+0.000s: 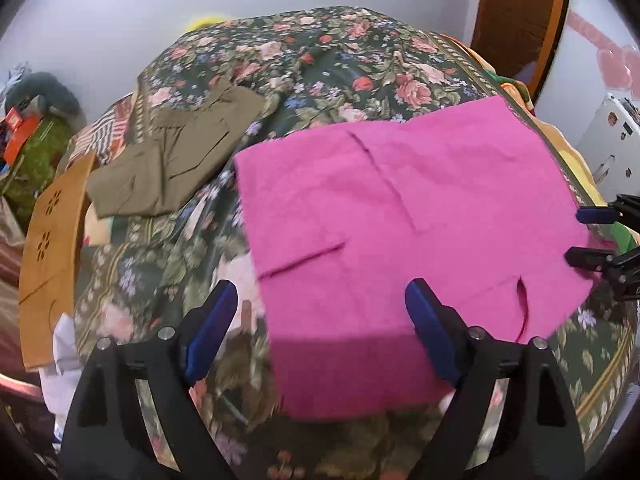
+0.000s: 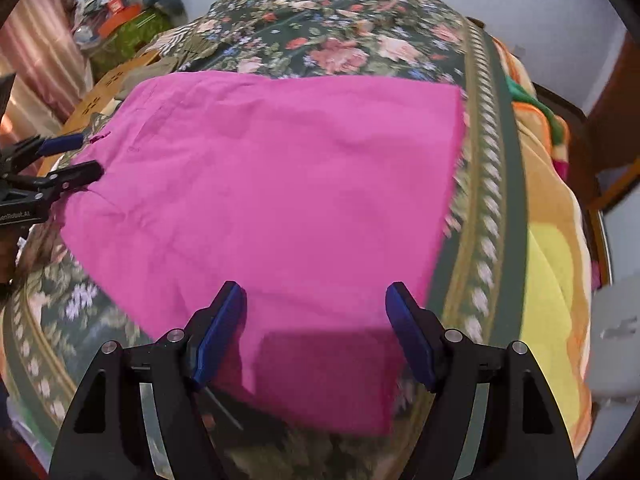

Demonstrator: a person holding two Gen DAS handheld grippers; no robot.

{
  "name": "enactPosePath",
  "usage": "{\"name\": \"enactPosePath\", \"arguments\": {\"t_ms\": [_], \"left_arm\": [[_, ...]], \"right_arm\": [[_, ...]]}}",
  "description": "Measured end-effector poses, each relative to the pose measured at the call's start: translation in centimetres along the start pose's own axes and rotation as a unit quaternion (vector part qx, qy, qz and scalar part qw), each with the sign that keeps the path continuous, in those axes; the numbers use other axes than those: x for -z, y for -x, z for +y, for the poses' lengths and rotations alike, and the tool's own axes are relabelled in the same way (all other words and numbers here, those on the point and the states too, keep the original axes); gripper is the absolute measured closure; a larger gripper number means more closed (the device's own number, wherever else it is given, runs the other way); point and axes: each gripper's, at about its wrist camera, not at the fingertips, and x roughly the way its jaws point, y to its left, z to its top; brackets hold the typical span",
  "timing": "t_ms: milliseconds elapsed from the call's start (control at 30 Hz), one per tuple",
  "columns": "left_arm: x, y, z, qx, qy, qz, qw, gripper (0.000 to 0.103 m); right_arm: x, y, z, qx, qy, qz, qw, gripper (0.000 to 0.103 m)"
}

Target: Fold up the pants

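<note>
Hovering with fingers spread and empty, the left gripper and right gripper each sit over the near edge of the pink pants, which lie flat on the bed, long axis running left to right; neither looks nearer; olive pants lie farther left; the left gripper's body reads, partly, "Robot.AI".

Pink pants cover most of the bed on the near side, so the open floral spread sits mostly behind them. Olive folded garment blocks the far left part, with a wooden board standing at that edge. Right edge drops onto an orange-yellow blanket.
</note>
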Motion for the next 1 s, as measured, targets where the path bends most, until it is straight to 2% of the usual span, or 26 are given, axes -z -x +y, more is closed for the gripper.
{"name": "enactPosePath", "arguments": {"t_ms": [133, 400, 467, 500, 700, 767, 900, 1000], "left_arm": [[1.1, 1.1, 0.6, 0.006, 0.024, -0.003, 0.9997, 0.015], [2.4, 3.6, 1.9, -0.028, 0.041, -0.003, 0.9988, 0.013], [2.4, 4.5, 2.7, -0.016, 0.066, 0.002, 0.9977, 0.013], [2.4, 4.8, 3.2, 0.003, 0.084, 0.011, 0.9964, 0.013], [3.4, 4.6, 4.2, 0.107, 0.181, 0.048, 0.9765, 0.013], [3.8, 4.0, 4.0, 0.142, 0.206, 0.061, 0.9663, 0.013], [4.7, 2.1, 3.8, 0.232, 0.265, 0.088, 0.9318, 0.014], [4.3, 1.5, 3.4, 0.226, 0.273, 0.078, 0.9319, 0.014]], "right_arm": [[1.3, 0.9, -0.5, 0.001, -0.012, -0.002, 1.000, 0.028], [1.8, 3.0, 0.3, 0.018, 0.004, -0.019, 1.000, 0.028], [1.4, 3.8, 0.9, 0.014, 0.009, -0.035, 0.999, 0.028], [1.2, 4.2, 1.2, 0.011, 0.010, -0.045, 0.999, 0.028], [-1.1, 5.4, 3.2, -0.026, 0.002, -0.099, 0.995, 0.028], [-1.6, 4.7, 4.0, -0.038, 0.002, -0.103, 0.994, 0.028], [-2.1, 2.5, 5.2, -0.049, 0.006, -0.088, 0.995, 0.028], [-2.4, 0.5, 5.4, -0.055, 0.000, -0.067, 0.996, 0.028]]}}
